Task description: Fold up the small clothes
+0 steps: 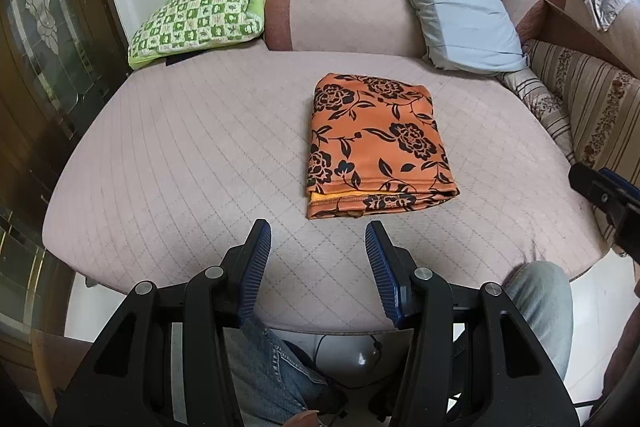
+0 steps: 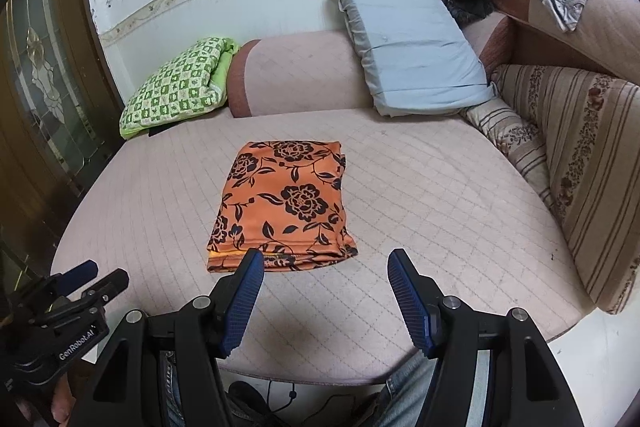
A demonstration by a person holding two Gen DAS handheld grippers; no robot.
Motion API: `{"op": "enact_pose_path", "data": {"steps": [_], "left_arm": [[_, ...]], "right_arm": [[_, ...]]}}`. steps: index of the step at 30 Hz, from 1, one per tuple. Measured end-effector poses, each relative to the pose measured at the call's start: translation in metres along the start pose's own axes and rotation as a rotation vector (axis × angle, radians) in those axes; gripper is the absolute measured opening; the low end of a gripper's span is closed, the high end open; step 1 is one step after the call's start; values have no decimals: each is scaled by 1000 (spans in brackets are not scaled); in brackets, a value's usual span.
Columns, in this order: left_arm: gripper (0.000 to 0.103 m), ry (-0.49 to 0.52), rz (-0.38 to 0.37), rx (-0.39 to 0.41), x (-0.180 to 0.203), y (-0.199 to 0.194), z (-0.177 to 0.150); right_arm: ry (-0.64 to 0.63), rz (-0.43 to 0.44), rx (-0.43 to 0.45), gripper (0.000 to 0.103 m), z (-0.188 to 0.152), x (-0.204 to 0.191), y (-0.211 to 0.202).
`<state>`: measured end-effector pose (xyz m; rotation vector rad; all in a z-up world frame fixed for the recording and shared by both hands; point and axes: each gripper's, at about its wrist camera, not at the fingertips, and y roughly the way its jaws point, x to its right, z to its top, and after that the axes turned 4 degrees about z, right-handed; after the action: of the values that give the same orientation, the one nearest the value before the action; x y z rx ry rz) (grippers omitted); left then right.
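An orange cloth with black flowers (image 1: 376, 143) lies folded in a neat rectangle on the pink quilted cushion (image 1: 192, 163). It also shows in the right wrist view (image 2: 286, 205). My left gripper (image 1: 318, 231) is open and empty, held above the cushion's near edge just short of the cloth. My right gripper (image 2: 326, 261) is open and empty, at the cloth's near right corner. The left gripper shows at the lower left of the right wrist view (image 2: 94, 279), and the right gripper body at the right edge of the left wrist view (image 1: 608, 191).
A green checked pillow (image 1: 200, 11) and a grey-blue pillow (image 1: 460, 3) lean at the back. A striped sofa arm (image 2: 580, 163) stands on the right. A wooden glass door (image 1: 44, 39) is on the left. The person's jeans-clad knees (image 1: 540, 303) are below the cushion's edge.
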<state>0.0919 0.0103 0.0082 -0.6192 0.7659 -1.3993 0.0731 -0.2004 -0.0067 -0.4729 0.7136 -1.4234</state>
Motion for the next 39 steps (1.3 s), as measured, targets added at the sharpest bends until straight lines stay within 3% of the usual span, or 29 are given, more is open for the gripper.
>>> {"op": "enact_pose_path", "data": {"steps": [16, 39], "left_arm": [[49, 15, 20, -2, 3, 6, 2], [49, -5, 27, 37, -4, -21, -9]], "right_arm": [[-30, 6, -8, 62, 7, -6, 12], [-51, -1, 18, 62, 0, -21, -8]]}}
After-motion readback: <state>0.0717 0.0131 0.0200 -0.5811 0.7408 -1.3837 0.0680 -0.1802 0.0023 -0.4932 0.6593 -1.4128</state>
